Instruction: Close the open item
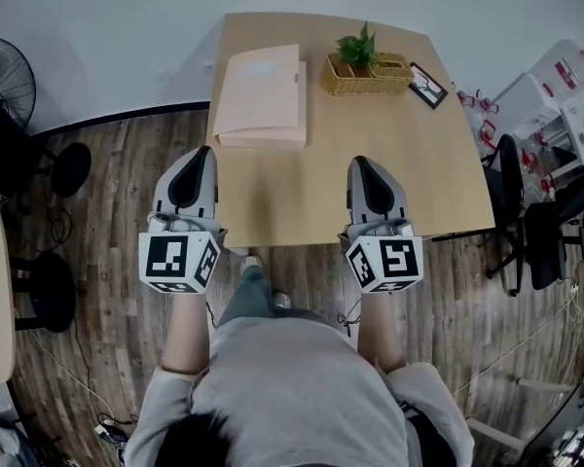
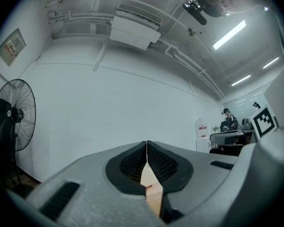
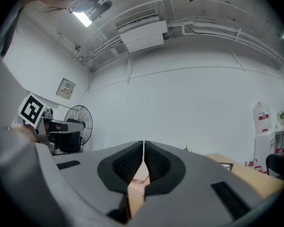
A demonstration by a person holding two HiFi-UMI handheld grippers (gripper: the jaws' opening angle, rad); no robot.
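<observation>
A pale pink flat box (image 1: 263,95) lies on the far left part of the wooden table (image 1: 409,183), its top face level and a narrow flap along its right side. My left gripper (image 1: 202,156) hovers over the table's front left corner, short of the box, jaws together and empty. My right gripper (image 1: 362,165) hangs over the front edge further right, also shut on nothing. In the left gripper view the left gripper (image 2: 146,144) shows its pads meeting, with a sliver of the box (image 2: 153,195) below them. The right gripper view shows the right gripper (image 3: 144,144) shut, the box (image 3: 140,179) beyond.
A wicker basket (image 1: 365,78) with a small green plant (image 1: 357,47) stands at the table's back, a black-framed card (image 1: 428,86) to its right. A standing fan (image 1: 5,81) is at the left, office chairs (image 1: 530,222) at the right. My legs are below the front edge.
</observation>
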